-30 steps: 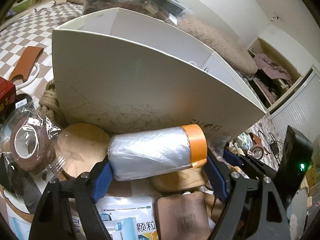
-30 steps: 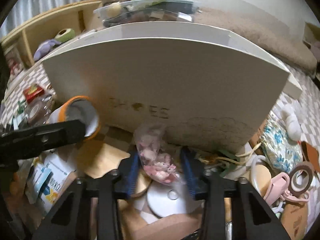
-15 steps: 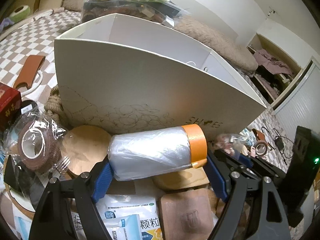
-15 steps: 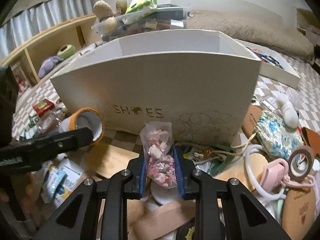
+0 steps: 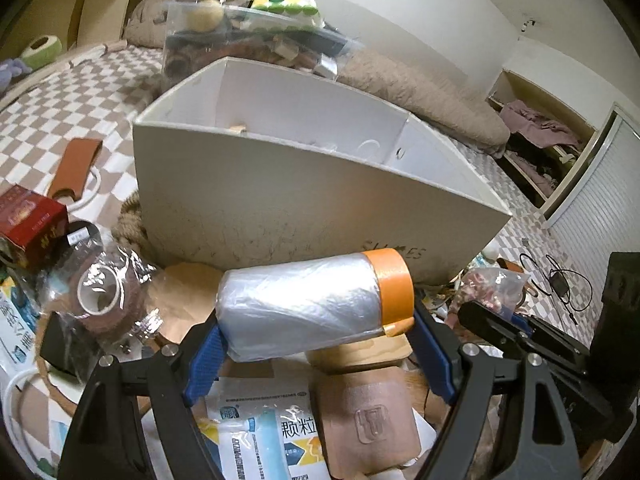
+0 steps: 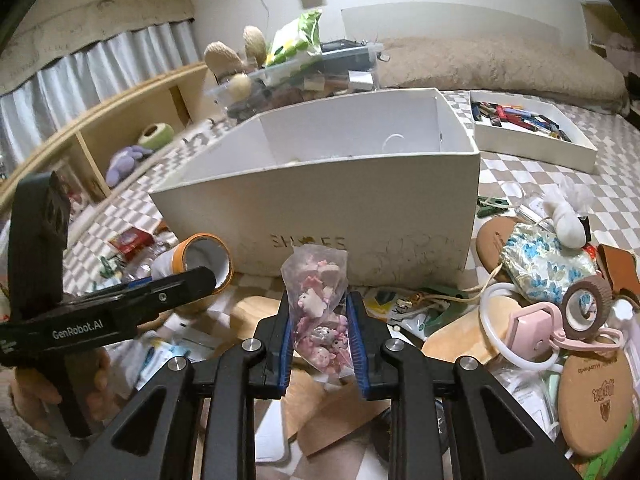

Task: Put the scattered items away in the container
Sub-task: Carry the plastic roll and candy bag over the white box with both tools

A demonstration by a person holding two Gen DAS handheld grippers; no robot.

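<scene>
Both grippers are loaded: my left gripper (image 5: 316, 356) clamps a clear plastic-film roll with an orange end (image 5: 312, 306), my right gripper (image 6: 320, 344) pinches a small clear bag of pink trinkets (image 6: 318, 312). Ahead of both stands the white cardboard shoe box (image 6: 360, 208), nearly empty. Neither item is in yet, and much clutter remains scattered around and below me.

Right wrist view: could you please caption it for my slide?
Right gripper shut on a bag of pink charms, before the white shoe box.
</scene>
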